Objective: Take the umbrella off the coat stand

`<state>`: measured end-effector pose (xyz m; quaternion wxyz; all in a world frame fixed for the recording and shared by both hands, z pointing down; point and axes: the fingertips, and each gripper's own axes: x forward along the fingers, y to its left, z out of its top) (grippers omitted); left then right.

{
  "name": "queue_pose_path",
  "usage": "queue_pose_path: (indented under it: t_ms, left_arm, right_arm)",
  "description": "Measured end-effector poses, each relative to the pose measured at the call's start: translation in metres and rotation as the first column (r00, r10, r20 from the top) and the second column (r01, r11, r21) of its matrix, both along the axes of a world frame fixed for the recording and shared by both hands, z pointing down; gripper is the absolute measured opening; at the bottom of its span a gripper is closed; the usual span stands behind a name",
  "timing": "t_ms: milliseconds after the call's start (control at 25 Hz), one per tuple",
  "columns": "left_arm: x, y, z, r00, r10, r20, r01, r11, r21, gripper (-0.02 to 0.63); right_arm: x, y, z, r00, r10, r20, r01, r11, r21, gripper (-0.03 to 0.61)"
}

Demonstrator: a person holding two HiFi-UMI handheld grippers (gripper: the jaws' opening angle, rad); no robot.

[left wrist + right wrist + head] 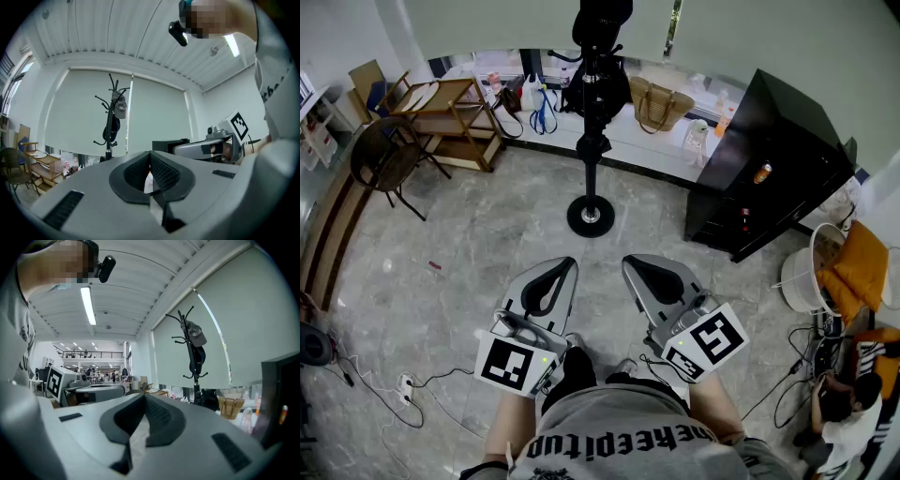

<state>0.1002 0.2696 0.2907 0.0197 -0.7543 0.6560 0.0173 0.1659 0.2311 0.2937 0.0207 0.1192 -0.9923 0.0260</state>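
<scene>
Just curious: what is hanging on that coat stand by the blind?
A grey cap hangs near the top of the coat stand, a dark bundle below it. Too small to tell whether that is the umbrella; it covers part of the pole.

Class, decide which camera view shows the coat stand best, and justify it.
The right gripper view: the coat stand appears side-on and largest, hooks and cap clear. The left gripper view shows it side-on, smaller. The head view foreshortens it from above, showing its round base.
</scene>
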Motion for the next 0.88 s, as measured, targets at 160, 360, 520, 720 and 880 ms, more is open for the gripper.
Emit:
queue_pose_path:
  t_ms: [160,360,520,720,880]
  left_arm:
    - [-0.001,-0.001,0.0,1.0,0.008,0.0,-0.008,1.0,-0.002,0.015]
    - [-0.006,-0.007,-0.003,1.0,0.019,0.005,-0.019,1.0,0.0,0.015]
    - [-0.013,-0.013,-0.003,0.999,0.034,0.006,-0.034,0.999,0.001,0.015]
    - [-0.027,-0.021,0.001,0.999,0.052,0.006,-0.052,0.999,-0.008,0.015]
    - [-0.038,-0.029,0.001,0.997,0.076,0.014,-0.076,0.997,-0.012,0.015]
  right_arm:
    - [-0.001,0.0,-0.001,1.0,0.002,0.007,-0.002,1.0,0.007,0.011]
    - [-0.006,-0.004,-0.003,1.0,0.011,0.009,-0.011,1.0,0.012,0.009]
    - [-0.015,-0.008,-0.003,1.0,0.018,0.004,-0.019,1.0,0.015,0.009]
    - [-0.028,-0.015,0.0,0.999,0.033,0.009,-0.033,0.999,-0.004,0.011]
    - [-0.04,-0.022,0.0,0.998,0.054,0.036,-0.053,0.998,-0.021,0.011]
